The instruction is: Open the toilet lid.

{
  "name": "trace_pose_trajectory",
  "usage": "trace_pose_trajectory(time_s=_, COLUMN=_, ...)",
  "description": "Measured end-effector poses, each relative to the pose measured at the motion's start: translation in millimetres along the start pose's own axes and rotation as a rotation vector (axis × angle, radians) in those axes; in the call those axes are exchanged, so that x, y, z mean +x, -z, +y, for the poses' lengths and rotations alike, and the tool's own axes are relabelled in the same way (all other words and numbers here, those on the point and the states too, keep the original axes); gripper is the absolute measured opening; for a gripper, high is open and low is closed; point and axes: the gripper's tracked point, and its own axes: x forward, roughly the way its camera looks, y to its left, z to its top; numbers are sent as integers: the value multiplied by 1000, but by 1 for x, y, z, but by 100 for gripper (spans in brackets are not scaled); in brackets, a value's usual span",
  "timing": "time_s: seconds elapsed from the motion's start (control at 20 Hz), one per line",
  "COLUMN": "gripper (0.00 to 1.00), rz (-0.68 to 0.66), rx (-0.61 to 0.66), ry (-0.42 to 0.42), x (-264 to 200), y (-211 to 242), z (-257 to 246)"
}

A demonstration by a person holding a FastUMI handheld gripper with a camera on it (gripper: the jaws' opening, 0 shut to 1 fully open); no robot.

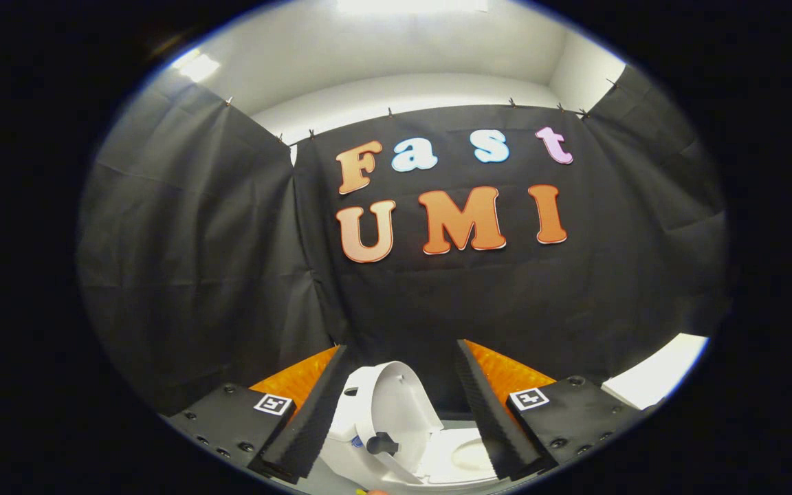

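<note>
Toilet lid stands raised, nearly upright, above the exposed seat, so the opening looks complete. Gripper spread wide, holding nothing; the lid sits between its fingers.

Gripper: black screwed plates with square tag markers

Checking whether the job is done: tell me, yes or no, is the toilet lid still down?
No: the toilet lid stands raised between the open gripper's fingers, bowl exposed.
</note>
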Motion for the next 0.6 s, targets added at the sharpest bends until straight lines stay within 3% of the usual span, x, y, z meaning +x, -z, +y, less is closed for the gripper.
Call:
trace_pose_trajectory(time_s=0.2, gripper=99, rz=-40, rx=-7, ry=-30, x=-22, y=-33, z=1)
trace_pose_trajectory(time_s=0.6, gripper=99, rz=-5, rx=25, ry=-30, x=-39, y=-25, z=5)
